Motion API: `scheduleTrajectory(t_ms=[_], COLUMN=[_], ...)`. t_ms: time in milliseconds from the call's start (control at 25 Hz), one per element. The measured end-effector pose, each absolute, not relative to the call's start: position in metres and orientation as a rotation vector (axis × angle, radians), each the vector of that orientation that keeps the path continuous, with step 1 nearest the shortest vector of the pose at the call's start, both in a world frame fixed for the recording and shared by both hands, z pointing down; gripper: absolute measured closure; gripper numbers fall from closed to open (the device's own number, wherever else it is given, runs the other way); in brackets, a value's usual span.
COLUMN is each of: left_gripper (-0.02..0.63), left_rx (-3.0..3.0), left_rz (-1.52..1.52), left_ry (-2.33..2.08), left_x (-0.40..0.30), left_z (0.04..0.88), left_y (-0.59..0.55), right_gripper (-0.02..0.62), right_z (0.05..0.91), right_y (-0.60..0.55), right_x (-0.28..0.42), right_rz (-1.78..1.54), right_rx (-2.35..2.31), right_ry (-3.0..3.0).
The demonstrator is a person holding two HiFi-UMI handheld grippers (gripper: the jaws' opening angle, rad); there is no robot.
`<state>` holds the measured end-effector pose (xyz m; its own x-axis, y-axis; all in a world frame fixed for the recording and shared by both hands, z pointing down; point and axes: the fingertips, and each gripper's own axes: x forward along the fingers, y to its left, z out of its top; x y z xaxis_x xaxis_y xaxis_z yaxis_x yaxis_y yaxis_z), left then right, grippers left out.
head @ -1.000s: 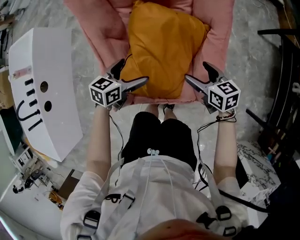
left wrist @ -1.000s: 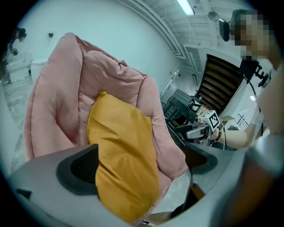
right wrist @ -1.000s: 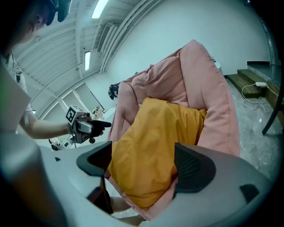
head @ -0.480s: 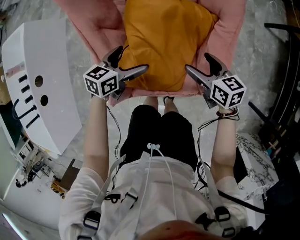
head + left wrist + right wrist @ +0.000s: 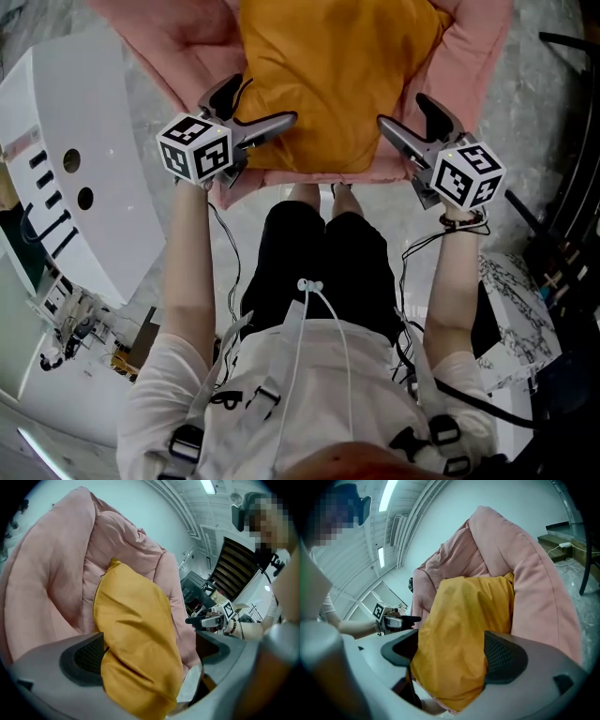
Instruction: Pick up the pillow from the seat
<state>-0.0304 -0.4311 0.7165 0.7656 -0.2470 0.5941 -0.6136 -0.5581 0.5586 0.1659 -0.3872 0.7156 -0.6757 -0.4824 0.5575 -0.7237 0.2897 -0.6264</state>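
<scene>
the left tool point(image 5: 267, 99) and right tool point(image 5: 400, 110) are both spread wide and empty, one at each near corner of the orange pillow point(image 5: 337, 75), which lies in the hollow of the pink seat point(image 5: 178, 42) just ahead of them. each tool's own view shows the pillow's edge bulging between its jaws, not yet pinched. flanking it this way likely sets up a two-sided grab, since a single grip on soft stuffing would let it sag or slip

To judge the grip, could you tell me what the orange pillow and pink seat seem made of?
Pillow: probably smooth fabric with a slight sheen, creasing in crisp folds. Seat: probably soft matte cloth over padding, bulging in rounded lobes.
</scene>
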Motion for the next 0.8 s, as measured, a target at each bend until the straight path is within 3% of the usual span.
scheduleTrajectory(t_ms=[800], left_gripper=[0.018], left_rx=[2.085], left_rz=[0.644], left_ry=[-0.592], left_x=[-0.032], left_z=[0.753], left_y=[-0.422], right_gripper=[0.175], right_z=[0.765], right_y=[-0.368], right_x=[0.17], right_rz=[1.528], right_rx=[1.136], right_ry=[-2.233])
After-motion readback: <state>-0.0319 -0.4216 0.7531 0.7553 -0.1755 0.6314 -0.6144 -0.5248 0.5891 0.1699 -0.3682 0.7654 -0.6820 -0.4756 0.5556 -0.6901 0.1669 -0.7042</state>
